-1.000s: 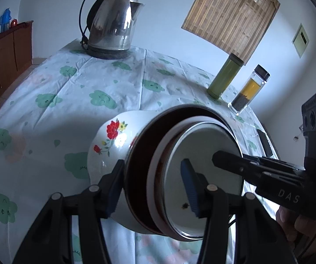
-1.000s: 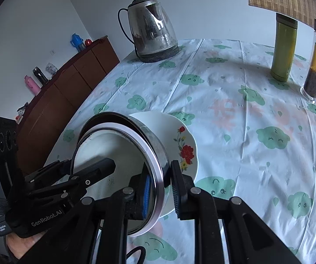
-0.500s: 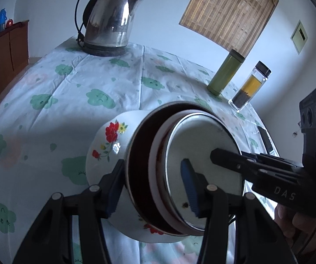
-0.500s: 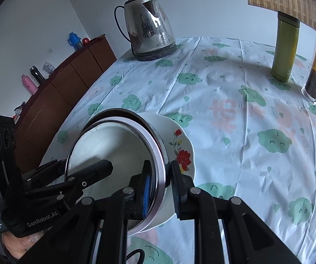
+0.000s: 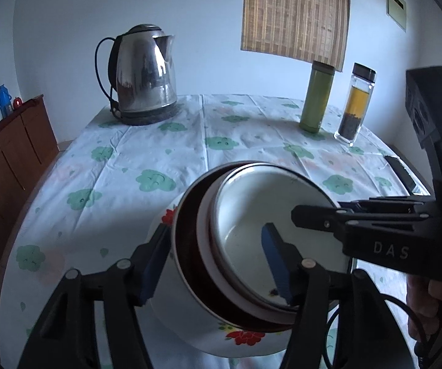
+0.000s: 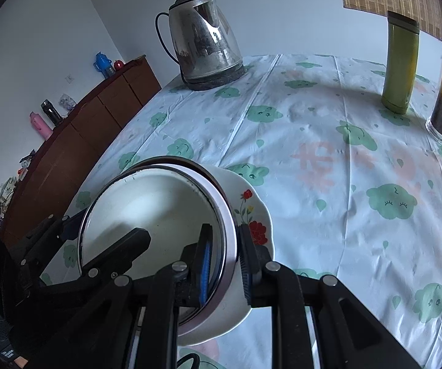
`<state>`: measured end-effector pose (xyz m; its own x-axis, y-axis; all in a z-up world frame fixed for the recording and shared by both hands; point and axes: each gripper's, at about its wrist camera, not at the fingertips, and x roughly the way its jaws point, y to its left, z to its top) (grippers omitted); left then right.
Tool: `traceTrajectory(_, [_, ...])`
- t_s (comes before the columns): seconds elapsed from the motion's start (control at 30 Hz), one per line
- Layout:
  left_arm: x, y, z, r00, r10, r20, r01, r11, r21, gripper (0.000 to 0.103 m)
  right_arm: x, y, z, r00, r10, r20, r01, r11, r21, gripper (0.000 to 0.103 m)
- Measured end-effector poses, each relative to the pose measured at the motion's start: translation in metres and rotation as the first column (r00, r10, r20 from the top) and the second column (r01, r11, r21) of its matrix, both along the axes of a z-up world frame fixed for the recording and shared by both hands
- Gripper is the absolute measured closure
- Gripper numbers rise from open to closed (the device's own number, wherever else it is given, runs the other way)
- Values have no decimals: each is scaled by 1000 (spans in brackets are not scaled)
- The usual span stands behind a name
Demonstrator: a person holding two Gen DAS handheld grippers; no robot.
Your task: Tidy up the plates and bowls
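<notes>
Left claw [image 5: 214,264] clamped the near-left rim of the tilted bowl stack [image 5: 251,246], one finger inside, one outside; right claw [image 6: 224,255] gripped the opposite rim of the same stack likewise. The floral bowl [image 6: 248,215] hid the stack's underside, so whether it was touching the tabletop [image 6: 313,153] could not be told. A hand [image 5: 430,304] was cut off at the frame edge. Farther off stood the kettle [image 5: 142,73], green flask [image 5: 318,95] and tea jar [image 5: 355,101] near the far edge.

light: dim, bluish — soft daylight | shadows: soft | edges: fisheye-warped, black vignette | focus: sharp
</notes>
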<state>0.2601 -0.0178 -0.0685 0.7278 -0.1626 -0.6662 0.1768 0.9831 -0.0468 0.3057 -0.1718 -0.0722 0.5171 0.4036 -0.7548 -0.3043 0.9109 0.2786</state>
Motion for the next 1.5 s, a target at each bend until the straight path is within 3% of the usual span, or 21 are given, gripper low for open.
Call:
traceTrajectory(0.07, [-1,-1,2,999,9,33,-11,999,35,31,0,1,-1,1000,-6,7,6,1000,-10,84])
traceTrajectory(0.13, [-1,1,2,999,5,40,-6,1000,20,26,0,2,-2,1000,-8,14,8,1000,-20,84])
traceTrajectory(0.33, [4,10,-3,1000,4,3,-4,999,-54,26,-2,4,-2,999,0,52,2,1000,-29,80])
traceTrajectory(0.4, [3,12,-3,1000,6,7,-6,998,-67,26,-5,5,-2,998,2,67,0,1000,-30,73])
traceTrajectory(0.5, [1,13,-1,1000,8,18,-7,998,-70,26,-7,6,-1,997,3,82,0,999,-35,63])
traceTrajectory(0.77, [-3,14,3,1000,3,31,-1,998,-66,26,-14,2,0,991,-26,130,33,998,-46,51])
traceTrajectory(1.17, [-11,14,12,997,2,78,3,998,-71,25,-41,-7,10,969,-60,241,74,996,-49,49])
traceTrajectory(1.3, [-18,15,20,992,7,124,4,997,-82,25,-63,-12,19,932,-80,355,103,993,-49,49])
traceTrajectory(1.43, [-29,14,29,979,18,202,2,995,-99,10,-88,-19,29,862,-102,497,138,990,-37,44])
traceTrajectory(1.5, [-34,13,33,969,25,245,-2,996,-93,8,-99,-23,32,816,-110,567,150,988,-25,39])
